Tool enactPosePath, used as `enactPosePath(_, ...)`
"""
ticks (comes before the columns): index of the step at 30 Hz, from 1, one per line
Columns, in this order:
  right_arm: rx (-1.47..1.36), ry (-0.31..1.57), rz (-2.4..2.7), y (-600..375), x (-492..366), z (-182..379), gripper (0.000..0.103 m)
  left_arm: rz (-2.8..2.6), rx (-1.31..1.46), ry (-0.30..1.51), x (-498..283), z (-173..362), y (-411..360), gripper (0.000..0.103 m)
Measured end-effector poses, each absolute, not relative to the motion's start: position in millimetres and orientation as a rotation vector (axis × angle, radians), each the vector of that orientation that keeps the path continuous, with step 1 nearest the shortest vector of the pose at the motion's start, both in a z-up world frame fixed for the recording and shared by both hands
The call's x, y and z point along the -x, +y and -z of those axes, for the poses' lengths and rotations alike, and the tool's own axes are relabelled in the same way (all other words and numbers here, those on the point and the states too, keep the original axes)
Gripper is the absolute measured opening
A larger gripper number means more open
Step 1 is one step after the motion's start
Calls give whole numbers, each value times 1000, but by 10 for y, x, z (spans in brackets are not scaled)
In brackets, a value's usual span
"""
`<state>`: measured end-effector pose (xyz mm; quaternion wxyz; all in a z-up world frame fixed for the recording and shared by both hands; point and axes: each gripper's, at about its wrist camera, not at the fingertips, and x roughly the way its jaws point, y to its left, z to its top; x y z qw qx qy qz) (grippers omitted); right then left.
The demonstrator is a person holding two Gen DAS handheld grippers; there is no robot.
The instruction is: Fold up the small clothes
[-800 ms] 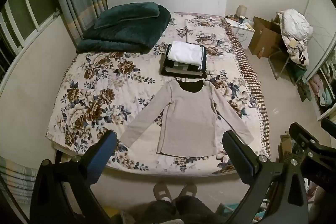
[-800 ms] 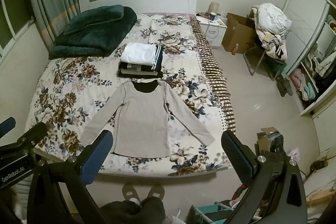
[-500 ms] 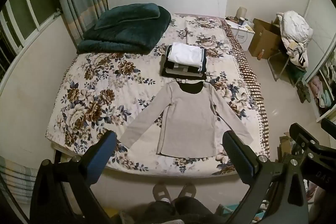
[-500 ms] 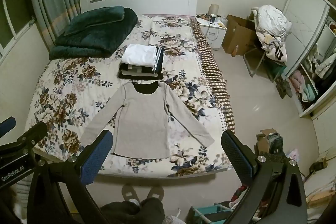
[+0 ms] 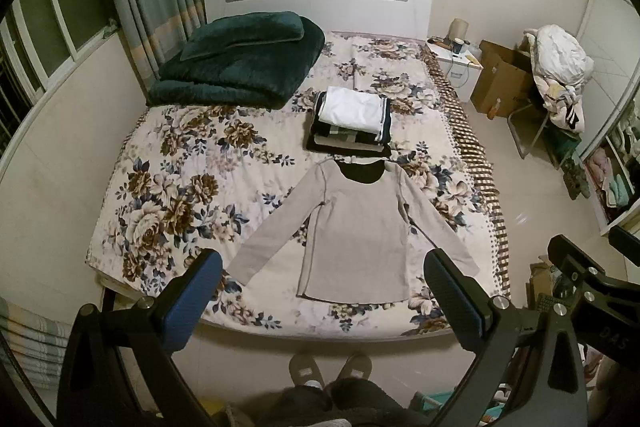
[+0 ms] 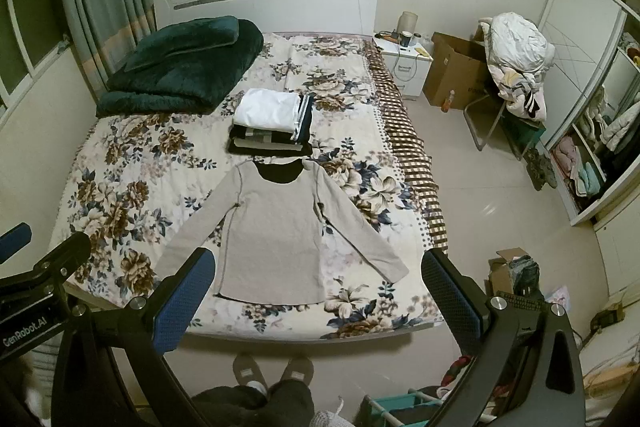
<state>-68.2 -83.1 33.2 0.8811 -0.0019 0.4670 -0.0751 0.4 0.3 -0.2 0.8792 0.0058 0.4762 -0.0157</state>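
A beige long-sleeved shirt (image 5: 360, 223) lies flat on the flowered bed (image 5: 168, 195), sleeves spread, dark neckline toward the headboard; it also shows in the right wrist view (image 6: 276, 223). Behind it sits a stack of folded clothes (image 5: 352, 121) with a white piece on top, also in the right wrist view (image 6: 272, 123). My left gripper (image 5: 324, 291) is open and empty, held high above the bed's foot. My right gripper (image 6: 320, 291) is open and empty at a like height, to the right of the left one.
A folded dark green blanket (image 5: 240, 67) lies at the bed's head, left side. A nightstand (image 6: 404, 59), cardboard box (image 6: 456, 71), chair piled with laundry (image 6: 516, 59) and open wardrobe (image 6: 588, 147) stand right of the bed. My slippered feet (image 5: 328, 371) stand at the bed's foot.
Both views have shifted slightly, so the bed sits a little lower in frame. The shirt and the stack have not moved. Both grippers stay open.
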Motion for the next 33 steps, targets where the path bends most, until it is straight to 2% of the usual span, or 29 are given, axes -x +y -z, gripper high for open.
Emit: enactPosePath(33, 1, 956, 155, -830, 779, -414, 103, 36, -5, 976, 14, -2, 9, 103)
